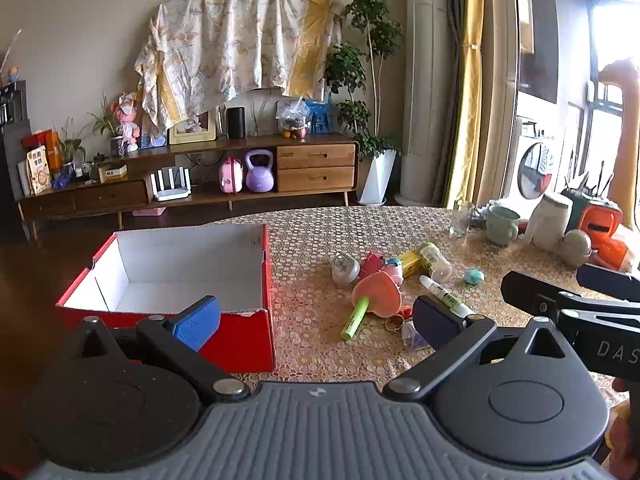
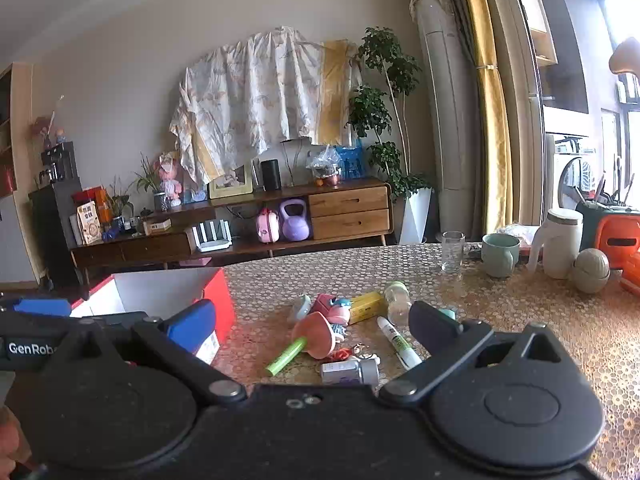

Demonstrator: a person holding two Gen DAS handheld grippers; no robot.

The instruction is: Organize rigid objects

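Your left gripper (image 1: 316, 322) stands wide, with nothing between its blue pads; its left finger sits in front of the near wall of the red box (image 1: 240, 336), its right finger over the near end of the white marker (image 1: 446, 295). Your right gripper (image 2: 312, 328) is just as wide and holds nothing either.

The red box is open and white inside, and it rests on the left part of the patterned surface (image 1: 312, 240); no object shows in it from the left wrist view.

The things to sort lie in a loose heap to the right of the box. A pink heart-shaped piece (image 1: 378, 294) rests on the top end of a green highlighter (image 1: 354, 318), which points toward you. Behind it lie a grey rounded case (image 1: 345, 267), a pink toy (image 1: 380, 266), a yellow box (image 1: 410, 262) and a clear bottle with a green cap (image 1: 434, 260). A small teal blob (image 1: 474, 277) sits apart to the right. Nearest your right gripper is a small bottle lying on its side (image 2: 352, 372), possibly with a purple label; the glare makes it hard to read.

A drinking glass (image 2: 453, 250), green mug (image 2: 500, 254) and white jug (image 2: 560, 246) stand upright at the far right.
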